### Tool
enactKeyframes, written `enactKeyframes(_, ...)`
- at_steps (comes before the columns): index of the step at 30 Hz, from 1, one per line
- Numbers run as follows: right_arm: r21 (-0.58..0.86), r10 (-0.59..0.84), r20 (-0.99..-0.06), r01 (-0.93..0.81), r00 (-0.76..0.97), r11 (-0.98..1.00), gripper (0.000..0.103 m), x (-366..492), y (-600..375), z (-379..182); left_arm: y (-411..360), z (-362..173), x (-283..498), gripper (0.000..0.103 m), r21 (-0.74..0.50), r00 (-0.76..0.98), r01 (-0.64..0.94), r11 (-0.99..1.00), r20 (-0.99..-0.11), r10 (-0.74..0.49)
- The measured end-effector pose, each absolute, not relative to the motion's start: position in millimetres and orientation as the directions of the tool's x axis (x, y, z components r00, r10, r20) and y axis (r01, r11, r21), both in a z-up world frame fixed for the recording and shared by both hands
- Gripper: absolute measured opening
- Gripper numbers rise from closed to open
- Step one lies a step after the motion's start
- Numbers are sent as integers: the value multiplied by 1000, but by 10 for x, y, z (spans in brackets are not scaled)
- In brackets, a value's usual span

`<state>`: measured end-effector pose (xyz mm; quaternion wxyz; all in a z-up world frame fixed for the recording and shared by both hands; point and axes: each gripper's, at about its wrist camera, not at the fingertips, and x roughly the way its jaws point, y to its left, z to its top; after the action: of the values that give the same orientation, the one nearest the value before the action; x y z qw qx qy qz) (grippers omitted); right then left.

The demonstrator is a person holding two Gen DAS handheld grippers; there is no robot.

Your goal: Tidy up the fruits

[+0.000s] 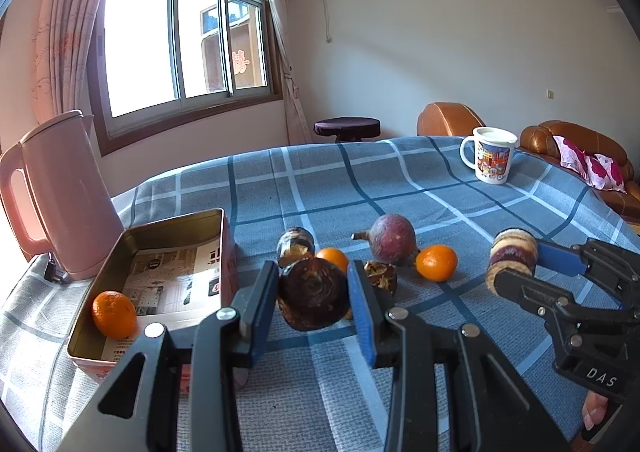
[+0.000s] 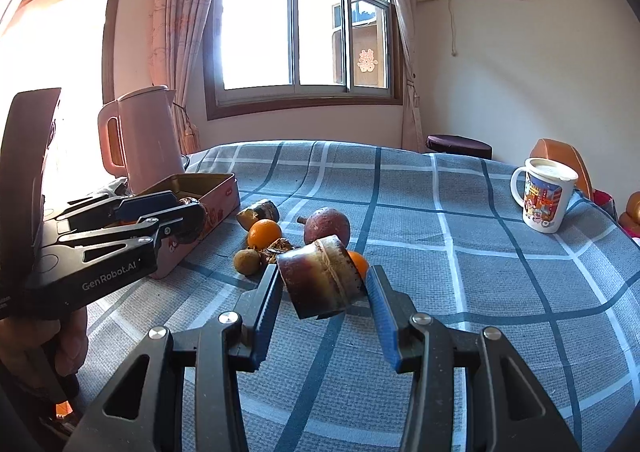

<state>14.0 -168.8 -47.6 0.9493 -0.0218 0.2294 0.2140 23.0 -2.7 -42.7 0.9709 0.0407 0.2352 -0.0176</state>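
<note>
A: What did the left wrist view show?
B: The left gripper (image 1: 313, 294) clenched a dark round fruit (image 1: 313, 298); the tin box (image 1: 160, 236) with one orange (image 1: 114, 313) sat just to its left.

A: And the right wrist view?
B: The right gripper (image 2: 322, 286) grasped a brown banded fruit (image 2: 320, 278) above the checked tabletop (image 2: 500, 292); loose fruits lay just ahead.

A home: curtained window (image 1: 180, 40), leather sofa (image 1: 576, 144), plaid tablecloth (image 1: 360, 180).

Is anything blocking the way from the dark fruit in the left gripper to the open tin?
Nothing visible. The left gripper holds the dark fruit just right of the tin; only the tin's side wall lies between. Inside sits one orange.
</note>
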Motion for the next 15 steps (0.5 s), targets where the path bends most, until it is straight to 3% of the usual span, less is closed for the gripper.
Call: enactKeyframes(15,38,429,-438,-461,790,887,45,236,-1494,-285,138,-409,243,37,70,887,7,998,-460,26)
